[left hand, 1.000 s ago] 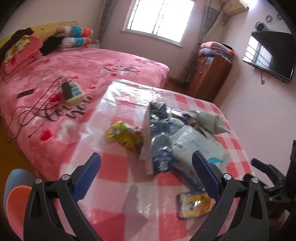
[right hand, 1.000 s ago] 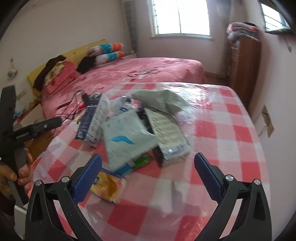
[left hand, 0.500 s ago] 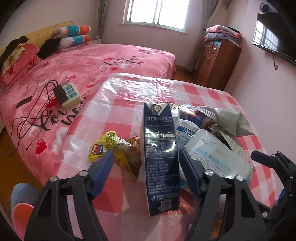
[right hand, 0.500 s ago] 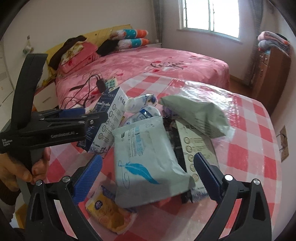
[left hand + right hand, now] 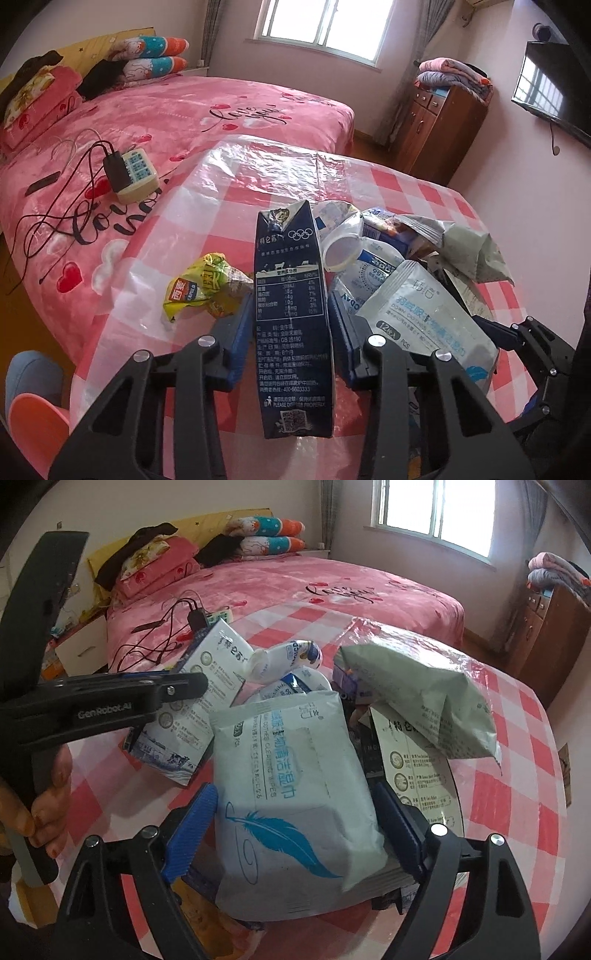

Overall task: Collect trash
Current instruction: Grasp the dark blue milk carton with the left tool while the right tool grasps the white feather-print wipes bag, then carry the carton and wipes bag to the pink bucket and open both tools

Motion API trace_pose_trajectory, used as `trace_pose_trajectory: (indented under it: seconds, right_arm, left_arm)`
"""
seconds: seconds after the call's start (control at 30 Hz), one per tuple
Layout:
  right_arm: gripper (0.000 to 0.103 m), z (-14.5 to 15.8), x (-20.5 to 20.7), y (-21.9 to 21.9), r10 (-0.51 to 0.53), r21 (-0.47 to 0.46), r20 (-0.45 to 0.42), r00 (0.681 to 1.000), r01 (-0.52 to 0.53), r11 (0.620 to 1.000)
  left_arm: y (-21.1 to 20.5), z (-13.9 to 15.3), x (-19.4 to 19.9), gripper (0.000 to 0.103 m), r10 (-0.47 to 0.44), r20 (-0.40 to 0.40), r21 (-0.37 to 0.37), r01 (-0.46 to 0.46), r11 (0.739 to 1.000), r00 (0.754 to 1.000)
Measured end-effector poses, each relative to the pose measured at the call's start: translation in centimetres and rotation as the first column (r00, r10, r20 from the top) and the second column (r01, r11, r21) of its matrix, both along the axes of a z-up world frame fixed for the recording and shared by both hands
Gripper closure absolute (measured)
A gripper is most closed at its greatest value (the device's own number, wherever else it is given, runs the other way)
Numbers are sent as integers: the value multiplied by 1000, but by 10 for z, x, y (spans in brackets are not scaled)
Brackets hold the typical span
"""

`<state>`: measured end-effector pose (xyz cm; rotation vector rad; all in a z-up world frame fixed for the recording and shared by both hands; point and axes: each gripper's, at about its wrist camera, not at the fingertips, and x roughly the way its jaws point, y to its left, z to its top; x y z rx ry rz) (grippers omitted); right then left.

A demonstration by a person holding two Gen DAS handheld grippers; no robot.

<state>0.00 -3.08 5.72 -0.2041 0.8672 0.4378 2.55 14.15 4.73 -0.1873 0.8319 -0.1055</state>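
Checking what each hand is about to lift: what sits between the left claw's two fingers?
A dark blue milk carton stands between the closing left claw fingers, which flank its sides; seen in the left wrist view.

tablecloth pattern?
Red-and-white check tablecloth under a clear plastic sheet; clearest in the right wrist view.

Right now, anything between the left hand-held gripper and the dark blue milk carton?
Nothing visible. The milk carton already sits between the left hand-held gripper's blue pads, which are closing on its two sides. The yellow snack wrapper lies just outside the left pad, the wipes pack outside the right one.
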Motion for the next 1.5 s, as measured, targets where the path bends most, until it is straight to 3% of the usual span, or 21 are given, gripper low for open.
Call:
trace_pose_trajectory:
  seconds: [0.23, 0.57, 1.03, 1.2, 1.5]
  right_arm:
    - [13, -6, 3, 0, -18, 9, -32, 999, 18, 1000]
    - [24, -6, -6, -7, -81, 29, -38, 996, 82, 996]
    - [25, 18, -36, -27, -191, 95, 31, 981, 188, 978]
    - [25, 33, -50, -21, -170, 138, 39, 985, 163, 977]
    - [25, 58, -68, 39, -28, 242, 7, 1000, 26, 970]
  left_arm:
    - [8, 5, -11, 63, 22, 32, -30, -21, 999, 999]
    - [15, 19, -34, 63, 27, 71, -51, -23, 998, 997]
    - [28, 36, -75, 63, 27, 122, -84, -17, 996, 992]
    - [36, 42, -90, 63, 36, 140, -95, -23, 995, 989]
    - [78, 49, -129, 63, 108, 166, -84, -95, 992, 980]
